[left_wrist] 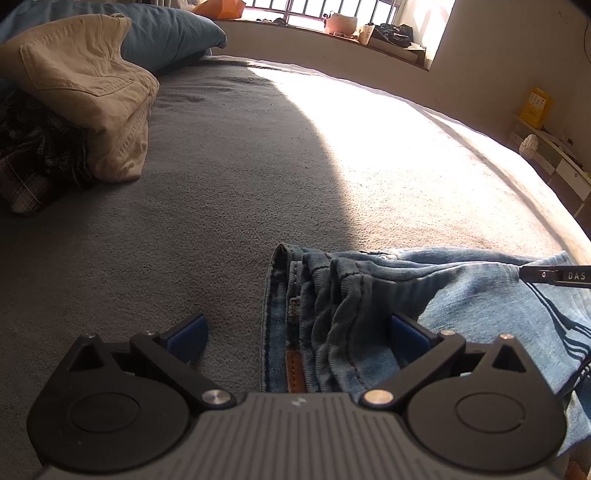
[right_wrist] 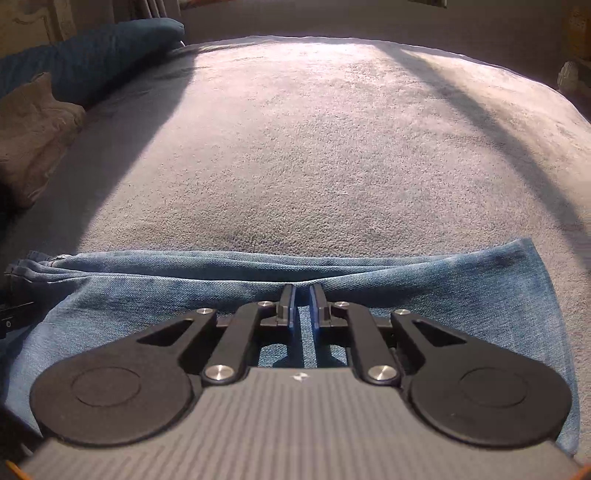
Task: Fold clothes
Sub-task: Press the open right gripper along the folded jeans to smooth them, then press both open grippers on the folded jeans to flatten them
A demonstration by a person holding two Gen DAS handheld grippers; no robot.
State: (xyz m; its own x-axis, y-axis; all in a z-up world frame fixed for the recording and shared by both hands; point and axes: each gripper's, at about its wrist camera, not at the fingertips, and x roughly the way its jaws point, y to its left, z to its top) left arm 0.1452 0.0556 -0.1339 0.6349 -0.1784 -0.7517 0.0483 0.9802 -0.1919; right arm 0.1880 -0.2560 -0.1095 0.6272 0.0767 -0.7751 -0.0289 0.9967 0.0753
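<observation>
Sunlight from a barred window falls across a wide bed covered in a grey, nubby blanket, and everything here is placed relative to the pair of blue jeans lying on its near edge. These jeans, faded denim with a tan leather patch at the waistband, lie folded lengthwise, the legs running off to the right of the waist and a soft ridge of bunched cloth along the far side. Directly over the waistband end hangs the left gripper, its blue-padded jaws spread wide with the rumpled waistband between them but not pinched, probably ready to take hold for the next fold. Over the middle of the legs sits the right gripper, its jaws drawn almost together with only a thin slit between the pads; no cloth shows in that slit, so it seems to be pressing or smoothing the denim rather than holding it. Well beyond the jeans, toward the far left, a folded cream garment rests on a dark plaid one, with a blue pillow behind them, likely a stack of finished pieces.
</observation>
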